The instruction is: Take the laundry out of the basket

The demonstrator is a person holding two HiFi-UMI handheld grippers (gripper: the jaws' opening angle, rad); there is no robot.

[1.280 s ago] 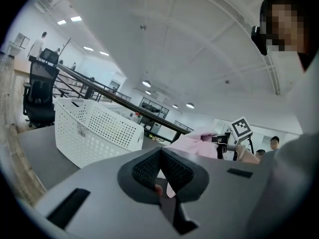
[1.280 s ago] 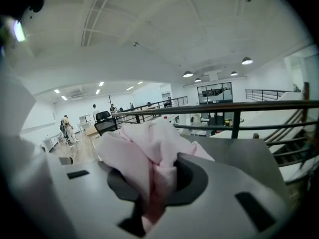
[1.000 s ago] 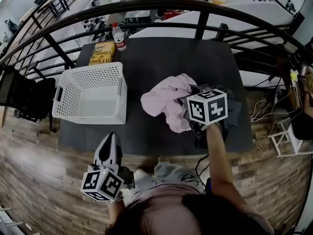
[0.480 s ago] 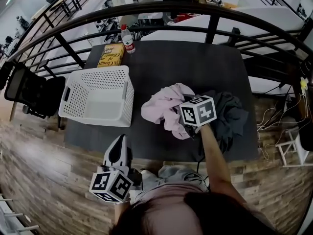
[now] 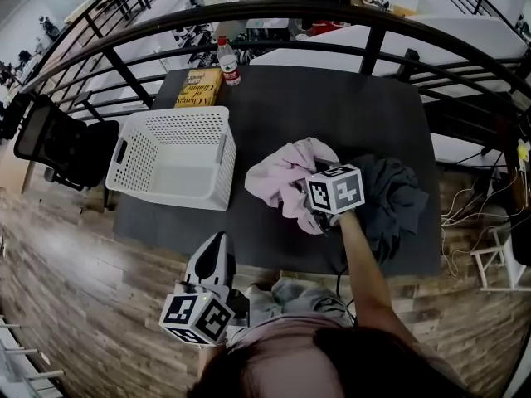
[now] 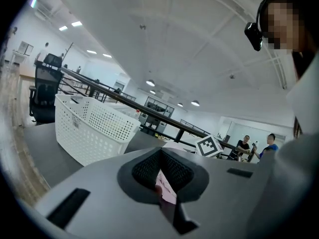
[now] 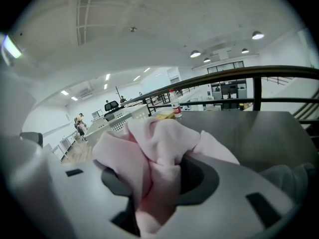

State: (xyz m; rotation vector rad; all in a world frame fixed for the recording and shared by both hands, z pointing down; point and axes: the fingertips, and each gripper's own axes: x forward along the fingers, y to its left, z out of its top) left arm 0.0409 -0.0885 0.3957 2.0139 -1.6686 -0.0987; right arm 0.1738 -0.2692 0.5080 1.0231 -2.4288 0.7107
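The white perforated basket point(image 5: 172, 114) point(image 6: 94, 128) stands on the left of the dark table point(image 5: 332, 106), and I see nothing inside it. A pink garment point(image 5: 282, 168) point(image 7: 149, 148) lies bunched at the table's middle, against a dark grey garment point(image 5: 392, 199). My right gripper point(image 7: 157, 176), under its marker cube point(image 5: 336, 189), is low over the pink garment. Its jaws have just been opening, and a fold of the pink cloth still lies loosely between them. My left gripper point(image 5: 219, 240) point(image 6: 160, 153) hovers shut and empty off the table's front edge.
A yellow book point(image 5: 197, 87) and a water bottle point(image 5: 226, 60) sit at the table's far left corner. A dark metal railing point(image 5: 290, 11) curves behind the table. A black office chair point(image 5: 58, 143) stands left of the basket. Wooden floor point(image 5: 91, 288) surrounds the table.
My right gripper has come down towards the table with the pink garment, which now rests in a heap. My left gripper has drifted a little near the front edge.
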